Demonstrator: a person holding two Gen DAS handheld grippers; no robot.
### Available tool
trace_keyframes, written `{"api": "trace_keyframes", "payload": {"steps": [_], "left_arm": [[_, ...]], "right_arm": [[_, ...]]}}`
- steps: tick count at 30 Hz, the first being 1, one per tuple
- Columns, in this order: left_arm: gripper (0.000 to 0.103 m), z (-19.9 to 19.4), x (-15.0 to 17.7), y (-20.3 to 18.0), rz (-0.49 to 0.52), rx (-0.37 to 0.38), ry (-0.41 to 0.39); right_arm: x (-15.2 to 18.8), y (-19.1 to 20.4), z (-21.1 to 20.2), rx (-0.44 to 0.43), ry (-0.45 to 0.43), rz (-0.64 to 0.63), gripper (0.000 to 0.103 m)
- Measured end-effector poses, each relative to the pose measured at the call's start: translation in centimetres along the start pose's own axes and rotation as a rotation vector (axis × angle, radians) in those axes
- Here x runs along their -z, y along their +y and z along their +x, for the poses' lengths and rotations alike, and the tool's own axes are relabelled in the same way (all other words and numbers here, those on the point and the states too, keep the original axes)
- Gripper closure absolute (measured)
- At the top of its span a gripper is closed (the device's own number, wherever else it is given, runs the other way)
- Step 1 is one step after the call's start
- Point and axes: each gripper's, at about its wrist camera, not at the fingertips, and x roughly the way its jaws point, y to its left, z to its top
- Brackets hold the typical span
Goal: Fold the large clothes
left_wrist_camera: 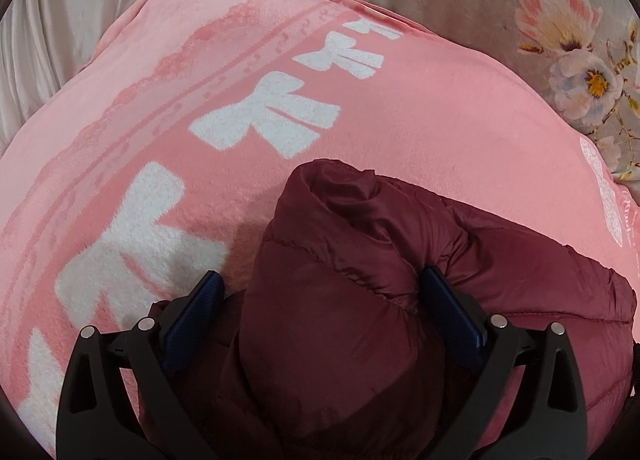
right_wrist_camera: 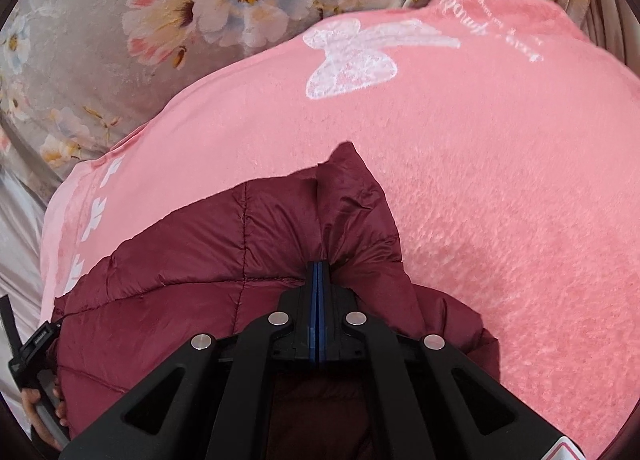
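A dark red quilted jacket lies bunched on a pink fleece blanket. My left gripper stands wide open astride a rolled bulge of the jacket. Its right pad touches the fabric, while the left pad stands just off it. In the right wrist view the jacket shows its stitched panels and a raised corner. My right gripper is shut, and jacket cloth puckers at its tips where a fold is pinched.
The pink blanket with white bows and a butterfly covers a grey floral bedsheet. White gathered fabric hangs at the far left. A hand holding the other gripper's handle shows at the lower left edge.
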Motion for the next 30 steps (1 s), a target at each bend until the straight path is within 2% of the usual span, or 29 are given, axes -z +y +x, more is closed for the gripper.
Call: {"api": "trace_keyframes", "payload": {"steps": [1, 4, 9, 12, 15, 19, 23, 30], "left_arm": [[0.007, -0.4, 0.0, -0.1, 0.001, -0.007, -0.005], [0.008, -3.4, 0.4, -0.6, 0.025, -0.028, -0.048], [0.008, -9.8, 2.5, -4.1, 0.098, 0.078, -0.1], [0.008, -11.8, 4.7, -6.9, 0.171, 0.097, -0.106], [0.008, -12.1, 7.0, -8.3, 0.191, 0.121, -0.073], [0.008, -11.4, 9.2, -9.0, 0.228, 0.08, -0.061], [0.008, -9.5, 10.7, -8.9, 0.221, 0.067, 0.0], [0.008, -8.7, 12.5, -9.3, 0.262, 0.008, -0.045]], "right_arm": [[0.1, 0.9, -1.1, 0.008, -0.03, -0.033, 0.09], [1.1, 4.1, -4.8, -0.053, -0.077, -0.12, 0.09], [4.5, 10.1, -7.2, -0.188, 0.02, -0.214, 0.09], [6.4, 12.1, -7.5, -0.227, 0.054, -0.235, 0.09], [8.4, 13.4, -7.9, -0.245, 0.085, -0.264, 0.09], [10.4, 14.3, -7.7, -0.233, 0.109, -0.304, 0.09], [11.7, 15.0, -7.2, -0.188, 0.102, -0.353, 0.09], [12.8, 14.6, -6.2, -0.171, 0.09, -0.357, 0.09]]}}
